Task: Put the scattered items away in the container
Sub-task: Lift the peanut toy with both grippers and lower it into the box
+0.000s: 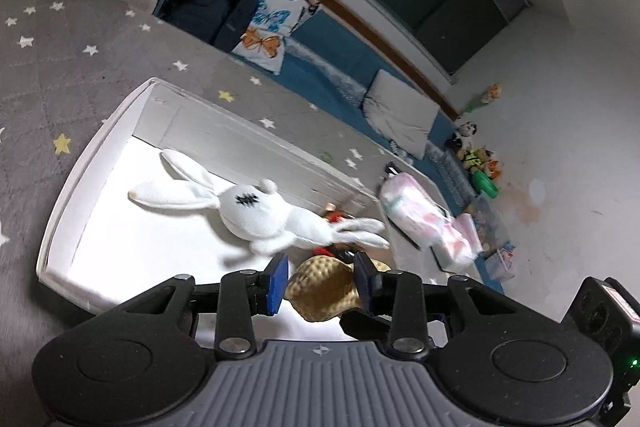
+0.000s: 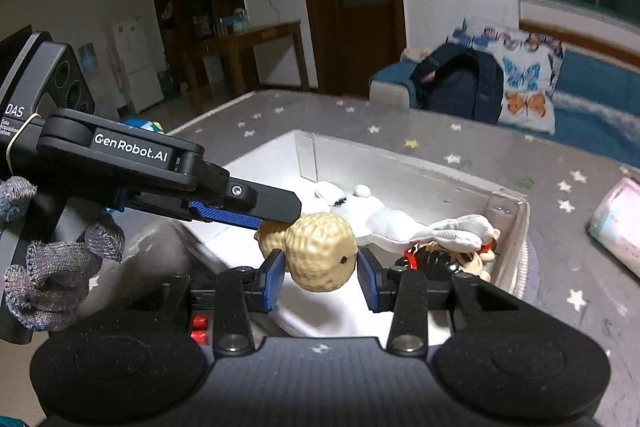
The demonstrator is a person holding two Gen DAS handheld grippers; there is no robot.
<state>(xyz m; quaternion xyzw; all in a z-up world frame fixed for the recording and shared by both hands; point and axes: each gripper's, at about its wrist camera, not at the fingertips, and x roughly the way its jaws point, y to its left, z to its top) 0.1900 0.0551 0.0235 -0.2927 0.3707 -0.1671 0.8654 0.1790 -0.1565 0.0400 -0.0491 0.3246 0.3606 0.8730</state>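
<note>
A tan peanut-shaped toy [image 1: 326,285] [image 2: 316,251] hangs over the white box [image 1: 76,171] [image 2: 508,211]. My left gripper [image 1: 322,279] is shut on one end of it; its fingers [image 2: 276,205] show from the side in the right wrist view. My right gripper [image 2: 322,277] has its jaws apart on either side of the toy's other lobe, with small gaps. A white plush rabbit [image 1: 260,211] [image 2: 384,219] lies in the box, over a red and black toy [image 2: 436,261] [image 1: 334,217].
The box sits on a grey star-patterned mat [image 1: 60,39] [image 2: 560,267]. A pink-white packet [image 1: 420,215] [image 2: 616,223] lies on the mat beyond the box. A dark backpack [image 1: 212,7], butterfly cushion [image 2: 524,79] and blue couch stand behind.
</note>
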